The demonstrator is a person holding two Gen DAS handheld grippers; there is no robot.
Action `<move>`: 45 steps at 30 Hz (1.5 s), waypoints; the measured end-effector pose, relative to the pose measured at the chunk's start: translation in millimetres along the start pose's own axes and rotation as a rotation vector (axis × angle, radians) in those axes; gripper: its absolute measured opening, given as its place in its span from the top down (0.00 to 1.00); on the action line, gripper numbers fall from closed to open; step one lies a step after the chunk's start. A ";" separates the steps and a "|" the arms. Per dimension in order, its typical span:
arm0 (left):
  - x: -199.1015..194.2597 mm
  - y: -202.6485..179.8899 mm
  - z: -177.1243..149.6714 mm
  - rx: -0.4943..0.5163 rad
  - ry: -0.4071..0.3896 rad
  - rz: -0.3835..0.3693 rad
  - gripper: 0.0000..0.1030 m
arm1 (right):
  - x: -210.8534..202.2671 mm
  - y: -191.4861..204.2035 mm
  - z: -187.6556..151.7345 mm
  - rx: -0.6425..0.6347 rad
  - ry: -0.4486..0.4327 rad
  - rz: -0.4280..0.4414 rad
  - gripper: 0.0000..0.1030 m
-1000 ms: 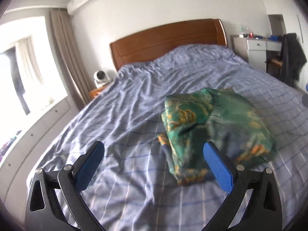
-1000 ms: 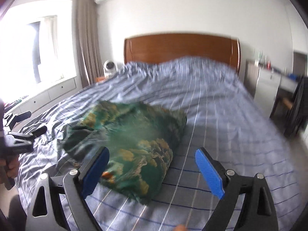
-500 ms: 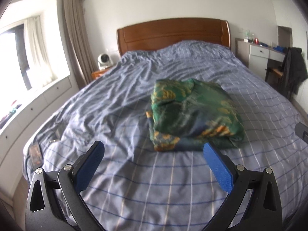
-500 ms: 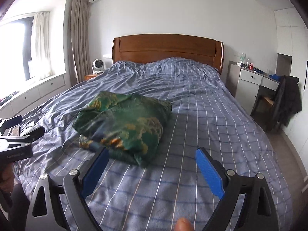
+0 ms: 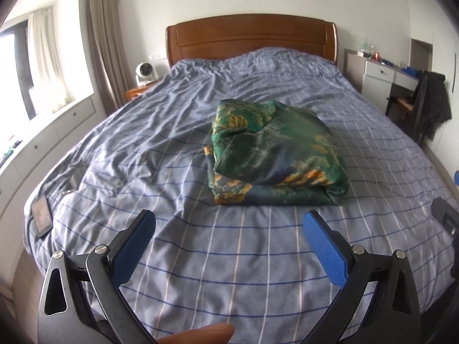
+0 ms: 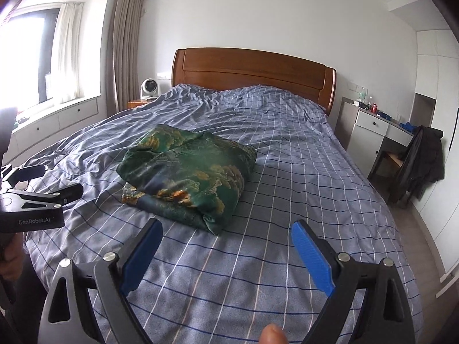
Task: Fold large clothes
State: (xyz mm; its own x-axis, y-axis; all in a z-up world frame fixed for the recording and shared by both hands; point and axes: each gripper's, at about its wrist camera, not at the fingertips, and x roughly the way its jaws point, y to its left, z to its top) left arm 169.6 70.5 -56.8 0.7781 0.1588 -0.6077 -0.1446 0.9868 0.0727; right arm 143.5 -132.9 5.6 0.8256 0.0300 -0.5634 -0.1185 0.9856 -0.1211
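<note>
Over the last second both cameras had pulled back from the bed. One second earlier the green garment (image 5: 275,154) filled the lower middle of each view, close to the blue pads; now it lay in the centre of the left wrist view and left of centre in the right wrist view, well apart from both tools. The shape of the bundle looked the same in all pictures, a compact folded packet with gold pattern, resting on the blue checked duvet (image 5: 200,258). I judge from this that the folding was finished and the person was stepping away, so little or nothing was left of the task.

The left gripper (image 5: 229,226) was spread wide with nothing between its fingers, and the right gripper (image 6: 226,235) was also spread wide and empty.

Counting: one folded garment, one bed with one wooden headboard (image 6: 252,68), two grippers. In the right wrist view the left gripper also appeared at the left edge, held by a hand (image 6: 11,261). One small white fan (image 6: 149,89) stood at the upper left beside the headboard, one dark jacket (image 6: 424,160) hung on a chair at the right, and one flat device like a phone (image 5: 41,219) lay at the lower left corner of the duvet.
</note>
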 end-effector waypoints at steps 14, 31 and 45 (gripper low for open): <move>-28.9 6.1 -11.8 -0.053 0.046 -0.083 0.00 | -21.8 11.0 -13.7 0.033 0.064 0.085 0.06; -50.1 5.0 -8.0 -0.011 0.014 -0.015 0.00 | -26.5 19.4 -8.5 0.065 0.096 0.067 0.01; -46.7 -3.2 -11.6 0.001 0.033 -0.013 0.00 | -23.8 26.7 -11.2 0.021 0.105 0.047 0.00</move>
State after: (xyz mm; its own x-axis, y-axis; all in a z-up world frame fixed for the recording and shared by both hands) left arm 126.6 59.6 -37.7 0.7596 0.1450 -0.6340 -0.1341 0.9888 0.0655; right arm 114.5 -109.2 6.6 0.7569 0.0598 -0.6508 -0.1435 0.9867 -0.0762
